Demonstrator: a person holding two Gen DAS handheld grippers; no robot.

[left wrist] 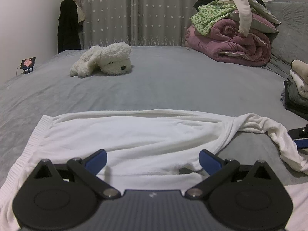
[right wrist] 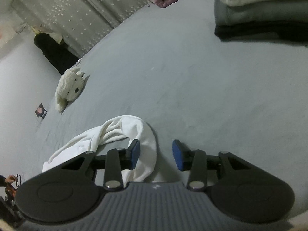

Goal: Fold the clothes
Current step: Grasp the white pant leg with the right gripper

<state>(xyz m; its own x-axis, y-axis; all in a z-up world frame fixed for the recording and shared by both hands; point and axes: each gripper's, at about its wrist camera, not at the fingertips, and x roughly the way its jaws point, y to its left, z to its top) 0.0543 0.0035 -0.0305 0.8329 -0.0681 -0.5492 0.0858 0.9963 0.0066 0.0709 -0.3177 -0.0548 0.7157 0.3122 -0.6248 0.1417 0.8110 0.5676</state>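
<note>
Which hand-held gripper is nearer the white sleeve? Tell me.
Right. The right hand-held gripper stands open over the sleeve, which lies between its fingers. The left hand-held gripper hovers open over the garment's body, away from the sleeve.

we see a white top on a grey bed, a cream toy dog, and grey curtains with little white stars.
</note>
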